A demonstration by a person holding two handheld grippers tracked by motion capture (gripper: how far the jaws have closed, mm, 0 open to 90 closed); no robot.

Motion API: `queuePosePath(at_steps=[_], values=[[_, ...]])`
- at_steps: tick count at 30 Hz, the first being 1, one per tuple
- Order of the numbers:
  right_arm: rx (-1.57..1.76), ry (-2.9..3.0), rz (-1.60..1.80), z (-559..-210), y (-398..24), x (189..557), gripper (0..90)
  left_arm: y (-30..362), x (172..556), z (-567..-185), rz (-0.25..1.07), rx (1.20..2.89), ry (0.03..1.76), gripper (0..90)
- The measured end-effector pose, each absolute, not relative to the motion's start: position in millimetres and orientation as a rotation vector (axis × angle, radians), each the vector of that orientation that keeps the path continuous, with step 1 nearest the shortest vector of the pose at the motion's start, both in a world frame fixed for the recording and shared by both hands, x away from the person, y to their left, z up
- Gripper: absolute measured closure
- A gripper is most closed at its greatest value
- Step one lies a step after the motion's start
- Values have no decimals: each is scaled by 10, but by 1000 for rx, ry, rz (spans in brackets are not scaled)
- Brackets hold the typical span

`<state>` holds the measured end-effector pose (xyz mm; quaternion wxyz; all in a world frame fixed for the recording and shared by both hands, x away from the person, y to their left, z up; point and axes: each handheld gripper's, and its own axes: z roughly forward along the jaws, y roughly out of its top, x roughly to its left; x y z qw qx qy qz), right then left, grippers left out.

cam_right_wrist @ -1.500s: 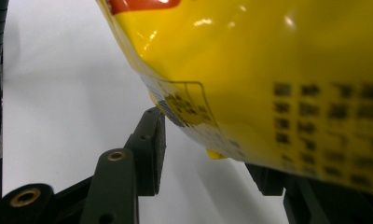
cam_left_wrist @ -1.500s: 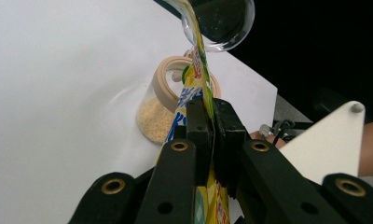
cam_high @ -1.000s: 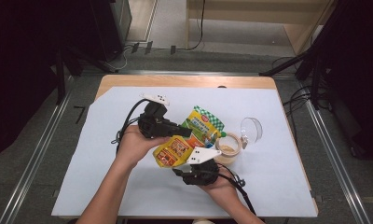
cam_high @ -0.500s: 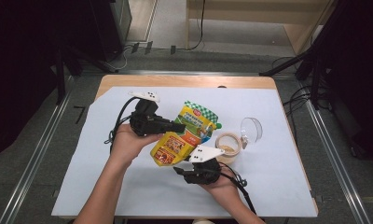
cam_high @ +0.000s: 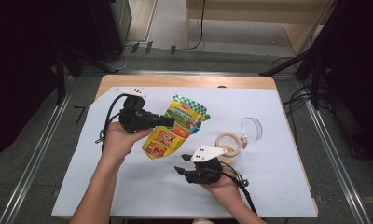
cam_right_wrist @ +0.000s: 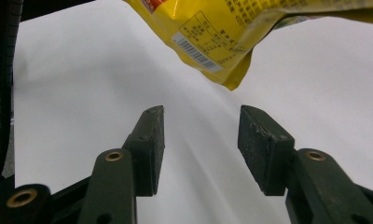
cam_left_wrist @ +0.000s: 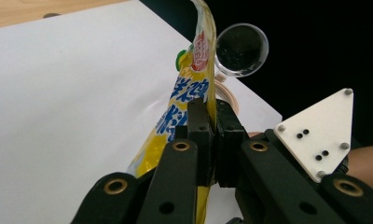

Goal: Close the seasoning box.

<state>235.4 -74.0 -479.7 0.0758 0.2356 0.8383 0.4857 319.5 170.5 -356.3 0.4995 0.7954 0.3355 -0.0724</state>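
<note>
Item: yellow pouch [cam_high: 173,130], held off the counter [cam_high: 105,186], centre. Left hand-held gripper [cam_high: 168,122] clamped its edge; right hand-held gripper [cam_high: 181,169] gaped, empty. Best practice: pinch the lower corner squarely before pulling.

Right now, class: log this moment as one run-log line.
left gripper: shut on yellow pouch, held off table | right gripper: jaws open, empty | jar, clear lid: on white sheet

Both hand-held grippers, the left gripper [cam_high: 168,122] and the right gripper [cam_high: 181,163], are matte black with brass-coloured pivot pins, trailing black cables (each topped by a pale screwed triangular plate), forearms bare.
</note>
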Motion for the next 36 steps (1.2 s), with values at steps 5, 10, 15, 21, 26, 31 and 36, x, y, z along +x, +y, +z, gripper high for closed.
queuePosePath(at_steps=[5, 10, 15, 21, 26, 31, 36], values=[[714, 2512, 1455, -4795, -742, 2353, 525, 1753, 3268, -3615, -161, 1893, 846, 886], [709, 2508, 1444, -4792, -747, 2352, 526, 1772, 3337, -3679, -138, 1870, 873, 883], [719, 2515, 1432, -4800, -759, 2329, 527, 1769, 3421, -3766, -132, 1856, 895, 885], [712, 2500, 1440, -4788, -784, 2320, 528, 1755, 3491, -3881, -114, 1860, 915, 885], [715, 2499, 1437, -4788, -787, 2316, 529, 1809, 3502, -3945, -122, 1842, 918, 888], [710, 2501, 1435, -4781, -781, 2311, 528, 1866, 3468, -3948, -131, 1849, 915, 885], [705, 2500, 1440, -4765, -780, 2309, 528, 1934, 3405, -3928, -105, 1863, 928, 880]])
